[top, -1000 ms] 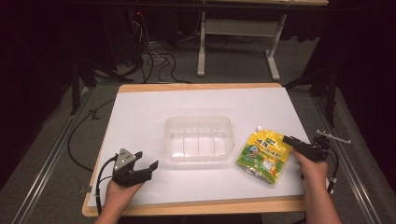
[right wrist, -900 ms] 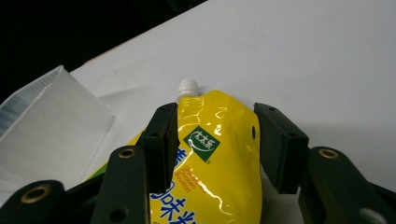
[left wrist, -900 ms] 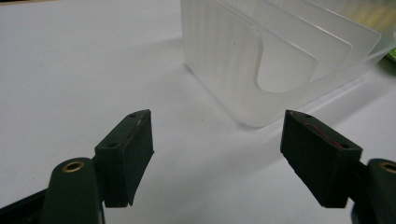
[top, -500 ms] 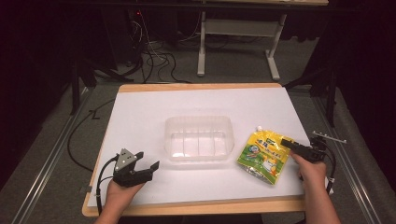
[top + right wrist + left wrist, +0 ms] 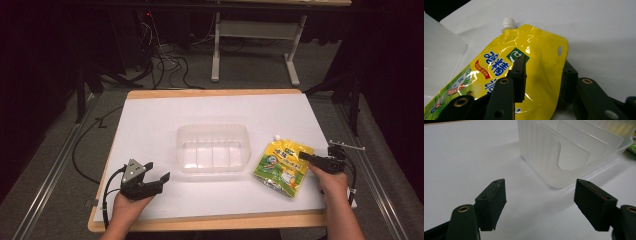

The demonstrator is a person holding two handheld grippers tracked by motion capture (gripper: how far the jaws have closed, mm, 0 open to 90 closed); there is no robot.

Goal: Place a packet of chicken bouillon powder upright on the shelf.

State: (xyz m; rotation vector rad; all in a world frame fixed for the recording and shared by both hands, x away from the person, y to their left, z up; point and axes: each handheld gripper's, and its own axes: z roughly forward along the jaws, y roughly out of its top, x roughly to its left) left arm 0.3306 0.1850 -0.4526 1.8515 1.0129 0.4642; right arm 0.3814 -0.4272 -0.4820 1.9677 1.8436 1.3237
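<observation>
Reaching further in than a second ago, the right gripper [image 5: 541, 75] is straddling the yellow pouch's [image 5: 283, 166] edge, not yet clenched. That pouch is lying right of the clear tub [image 5: 213, 148]. Meanwhile the left gripper [image 5: 540, 203] is resting released near the tub.

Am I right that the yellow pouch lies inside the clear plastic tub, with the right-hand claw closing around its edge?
Not quite. The yellow pouch lies on the table beside the clear plastic tub, not inside it, as the high view shows. The right gripper does straddle its edge.

Container [image 5: 213, 148] sits mid-table [image 5: 150, 115]; pouch [image 5: 283, 166] just right (apart).
</observation>
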